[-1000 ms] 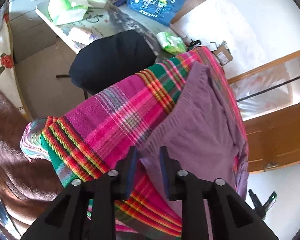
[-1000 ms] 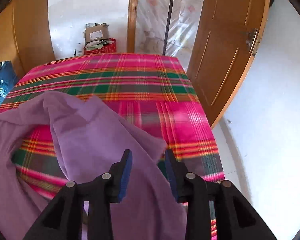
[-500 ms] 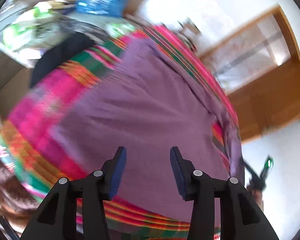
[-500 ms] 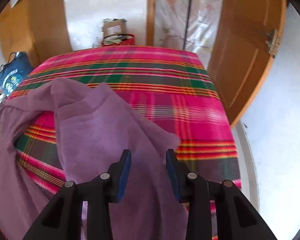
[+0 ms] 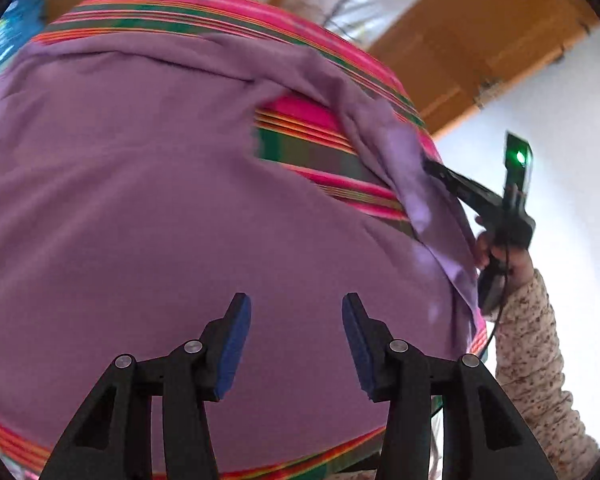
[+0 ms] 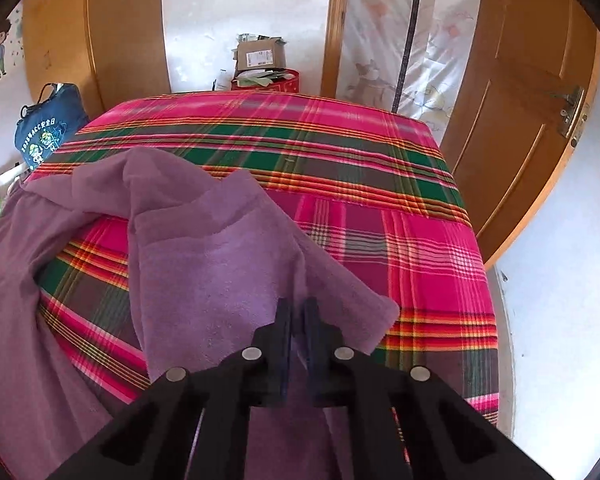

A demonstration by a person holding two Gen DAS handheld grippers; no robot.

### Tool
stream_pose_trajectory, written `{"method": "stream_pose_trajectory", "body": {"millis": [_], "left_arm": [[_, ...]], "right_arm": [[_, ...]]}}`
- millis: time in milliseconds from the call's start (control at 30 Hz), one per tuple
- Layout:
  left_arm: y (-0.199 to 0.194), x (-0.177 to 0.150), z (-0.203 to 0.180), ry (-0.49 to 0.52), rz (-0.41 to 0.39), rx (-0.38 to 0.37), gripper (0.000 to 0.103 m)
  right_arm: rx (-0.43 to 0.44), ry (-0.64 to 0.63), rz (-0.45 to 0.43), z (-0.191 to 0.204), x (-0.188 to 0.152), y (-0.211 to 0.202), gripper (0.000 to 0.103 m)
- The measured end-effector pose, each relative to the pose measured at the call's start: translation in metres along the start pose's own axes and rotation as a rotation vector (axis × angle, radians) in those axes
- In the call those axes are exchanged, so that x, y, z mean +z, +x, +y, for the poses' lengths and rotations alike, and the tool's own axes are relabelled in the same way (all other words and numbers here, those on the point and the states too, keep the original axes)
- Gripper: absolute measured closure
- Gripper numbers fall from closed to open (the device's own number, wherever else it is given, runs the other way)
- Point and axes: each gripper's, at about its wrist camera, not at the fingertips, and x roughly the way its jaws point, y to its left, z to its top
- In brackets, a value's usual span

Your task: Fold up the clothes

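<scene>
A purple garment (image 5: 148,208) lies spread over a table under a pink, green and orange plaid cloth (image 5: 316,148). My left gripper (image 5: 296,332) hovers open above the garment's broad body, nothing between its blue pads. In the right wrist view the garment (image 6: 204,264) has one part folded toward me, and my right gripper (image 6: 297,316) is shut on that part's near edge. The left wrist view shows the right gripper's black body at the table's right edge, held by a hand in a speckled sleeve (image 5: 532,344), its fingertips hidden by purple fabric.
The plaid cloth (image 6: 380,208) is bare on the far and right side of the table. Beyond stand a wooden door (image 6: 528,120), a cardboard box on a red container (image 6: 264,68), and a blue bag (image 6: 44,128) at the left.
My left gripper swung right across the garment and opened wider. My right gripper went from open to shut on the garment's folded part.
</scene>
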Motion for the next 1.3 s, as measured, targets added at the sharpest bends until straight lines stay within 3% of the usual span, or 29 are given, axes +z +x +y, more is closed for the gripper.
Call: {"method": "stream_pose_trajectory", "body": {"millis": [233,667,1100,1300], "left_arm": [[0.044,-0.001,-0.044,0.114,0.112,-0.036,0.053],[0.040,-0.014,-0.051,0.124,0.117,-0.034,0.053],[0.045,-0.033,-0.064,0.159,0.147,-0.122,0.053],[0.043,-0.038,-0.068,0.176,0.132,-0.120,0.053]], "right_arm": [[0.008,0.109,-0.100,-0.022,-0.007,-0.032,0.099],[-0.099,0.354,-0.245,-0.084,-0.053,-0.122,0.099],[-0.179,0.603,-0.256,-0.141,-0.134,-0.146,0.099],[-0.178,0.732,-0.243,-0.158,-0.175,-0.143,0.099]]}}
